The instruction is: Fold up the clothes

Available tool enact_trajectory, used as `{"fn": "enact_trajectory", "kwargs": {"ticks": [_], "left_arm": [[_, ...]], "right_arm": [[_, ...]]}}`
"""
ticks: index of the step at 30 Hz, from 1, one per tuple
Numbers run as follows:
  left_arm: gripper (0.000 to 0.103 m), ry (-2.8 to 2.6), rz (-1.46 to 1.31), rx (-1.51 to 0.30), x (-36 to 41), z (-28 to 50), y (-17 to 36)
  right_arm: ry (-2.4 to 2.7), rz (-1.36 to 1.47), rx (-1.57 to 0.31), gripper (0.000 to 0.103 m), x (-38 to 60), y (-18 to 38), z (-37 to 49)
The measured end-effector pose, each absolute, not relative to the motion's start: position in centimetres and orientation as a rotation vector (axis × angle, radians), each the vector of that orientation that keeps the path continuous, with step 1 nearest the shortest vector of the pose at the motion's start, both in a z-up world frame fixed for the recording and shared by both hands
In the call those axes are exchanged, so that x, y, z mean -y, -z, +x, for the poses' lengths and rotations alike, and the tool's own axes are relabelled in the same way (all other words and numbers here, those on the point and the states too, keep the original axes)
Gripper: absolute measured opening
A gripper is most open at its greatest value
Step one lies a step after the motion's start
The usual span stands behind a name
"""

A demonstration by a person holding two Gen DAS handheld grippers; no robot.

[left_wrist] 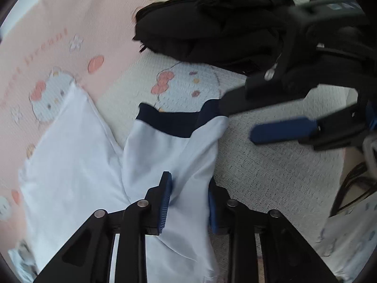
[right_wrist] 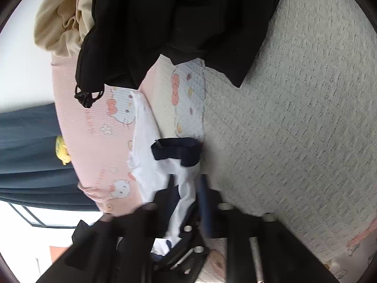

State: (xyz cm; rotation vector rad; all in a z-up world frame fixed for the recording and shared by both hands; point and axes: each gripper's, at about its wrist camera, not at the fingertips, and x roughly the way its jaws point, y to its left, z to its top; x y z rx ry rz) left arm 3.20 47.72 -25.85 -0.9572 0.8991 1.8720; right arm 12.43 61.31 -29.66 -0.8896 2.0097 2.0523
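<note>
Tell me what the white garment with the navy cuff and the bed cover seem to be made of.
White garment with navy cuff: thin, smooth woven fabric, probably cotton blend; soft folds, matte. Pink and white cartoon-print bed cover: quilted textile, stitched pebbly texture.

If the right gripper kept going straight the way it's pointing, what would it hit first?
Probably the white shirt, at its navy cuff. In the left wrist view the right gripper stands open with its upper finger already at that cuff. Depth is unclear, so it might skim just above the cloth onto the pink blanket.
</note>
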Motion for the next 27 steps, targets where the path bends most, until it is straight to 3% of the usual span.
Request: {"fn": "enact_trajectory", "kwargs": {"ticks": [1, 6, 14, 15, 17, 18, 23, 27], "left_arm": [[0.022, -1.865, -0.994, -0.859, -47.6, 2.7, 25.8], [0.021, -1.819, -1.189, -0.640, -46.6, -0.1, 25.5], [0.021, -1.822, -1.089, -0.717, -46.1, 1.3, 25.4], [0.021, -1.821, -1.095, -0.712, -46.1, 1.3, 25.4], [0.021, -1.819, -1.108, -0.703, -46.0, 1.2, 25.3], [0.021, -1.814, -1.120, -0.708, -46.1, 1.1, 25.2], [0.021, -1.798, -1.177, -0.717, -46.0, 1.3, 24.3], [0.022, -1.789, -1.206, -0.675, -45.2, 1.5, 23.8]], "right_arm": [[-2.057, -0.887, -2.004, 0.056, -61.3, 29.6, 12.4], [-2.095, -0.934, -1.931, 0.056, -61.1, 29.4, 11.1], [-2.324, -1.143, -1.452, 0.056, -59.4, 26.8, 7.1], [-2.343, -1.175, -1.378, 0.051, -59.1, 26.6, 6.7], [-2.358, -1.248, -1.209, 0.025, -58.4, 26.3, 6.1], [-2.355, -1.275, -1.141, 0.005, -58.3, 26.2, 6.0], [-2.345, -1.254, -1.083, 0.003, -59.1, 25.9, 7.1], [-2.356, -1.128, -1.280, 0.003, -60.4, 24.6, 7.1]]}}
